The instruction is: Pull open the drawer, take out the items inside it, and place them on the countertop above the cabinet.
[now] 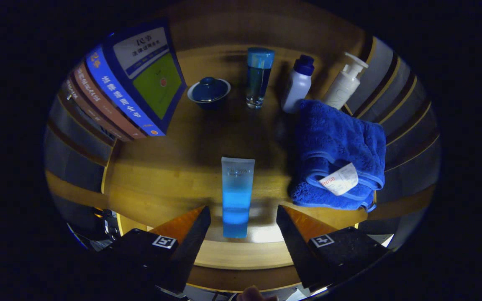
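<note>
We see a wooden desk, smooth and yellow-brown with a fine grain, carrying everything in view. At its far left a row of books leans against one another; their covers and spines are glossy and bear Chinese writing, too small and warped for us to read with confidence. To the right lies a folded blue towel, thick and fluffy, with a white paper tag on its near corner; the tag carries red lettering that we cannot read in full.

Standing upright near the front edge of the desk is a flat translucent tube, pale at its crimped top and bright blue lower down, with faint printed lettering near the top that we cannot read. It sits between the two fingers of the claw, just ahead of the tips, with a clear gap on each side. The claw is spread wide and has hold of nothing.

Along the back of the desk stand a white pump bottle, a pale plastic bottle with a dark blue cap, a tall clear glass tumbler with a blue lid, and a small round blue lidded bowl with a white rim.
</note>
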Motion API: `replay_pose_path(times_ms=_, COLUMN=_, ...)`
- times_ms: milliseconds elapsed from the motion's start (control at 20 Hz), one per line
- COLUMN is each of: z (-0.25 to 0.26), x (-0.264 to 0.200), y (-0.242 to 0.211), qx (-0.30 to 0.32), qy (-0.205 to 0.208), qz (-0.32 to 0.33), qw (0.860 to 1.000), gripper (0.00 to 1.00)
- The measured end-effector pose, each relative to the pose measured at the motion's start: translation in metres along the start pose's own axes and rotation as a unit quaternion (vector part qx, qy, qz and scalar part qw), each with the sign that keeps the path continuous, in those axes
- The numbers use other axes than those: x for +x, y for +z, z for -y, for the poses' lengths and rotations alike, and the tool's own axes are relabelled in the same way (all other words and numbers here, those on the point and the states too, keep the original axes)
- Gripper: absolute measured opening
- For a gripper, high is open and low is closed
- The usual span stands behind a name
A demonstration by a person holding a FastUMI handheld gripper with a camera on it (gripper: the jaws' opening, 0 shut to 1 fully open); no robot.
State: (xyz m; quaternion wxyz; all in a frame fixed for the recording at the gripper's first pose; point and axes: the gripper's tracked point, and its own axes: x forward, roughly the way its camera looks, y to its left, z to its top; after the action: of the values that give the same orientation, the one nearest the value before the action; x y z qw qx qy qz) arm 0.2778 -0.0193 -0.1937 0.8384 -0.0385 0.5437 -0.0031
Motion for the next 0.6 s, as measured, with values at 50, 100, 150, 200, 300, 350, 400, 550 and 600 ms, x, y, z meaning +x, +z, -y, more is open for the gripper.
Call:
replay_pose_path(times_ms=50, z=-0.002, x=-0.007, y=-0.001, qx=0.000, qy=0.003, qz=0.012, qw=1.000, gripper=1.00)
replay_pose_path(times_ms=100, z=-0.001, x=-0.013, y=-0.002, qx=-0.002, qy=0.004, qz=0.026, qw=1.000, gripper=1.00)
replay_pose_path(times_ms=150, z=0.001, x=-0.019, y=-0.003, qx=-0.010, qy=-0.002, qz=0.042, qw=0.999, gripper=1.00)
replay_pose_path(times_ms=200, z=0.003, x=-0.027, y=-0.005, qx=-0.022, qy=-0.010, qz=0.060, qw=0.998, gripper=1.00)
replay_pose_path(times_ms=300, z=0.003, x=-0.042, y=-0.010, qx=-0.037, qy=-0.016, qz=0.094, qw=0.995, gripper=1.00)
replay_pose_path(times_ms=350, z=-0.002, x=-0.050, y=-0.015, qx=-0.034, qy=-0.011, qz=0.110, qw=0.993, gripper=1.00)
replay_pose_path(times_ms=400, z=-0.005, x=-0.059, y=-0.018, qx=-0.029, qy=-0.007, qz=0.127, qw=0.991, gripper=1.00)
replay_pose_path(times_ms=550, z=-0.011, x=-0.083, y=-0.028, qx=-0.028, qy=0.001, qz=0.183, qw=0.983, gripper=1.00)
replay_pose_path(times_ms=600, z=-0.014, x=-0.088, y=-0.035, qx=-0.027, qy=0.004, qz=0.197, qw=0.980, gripper=1.00)
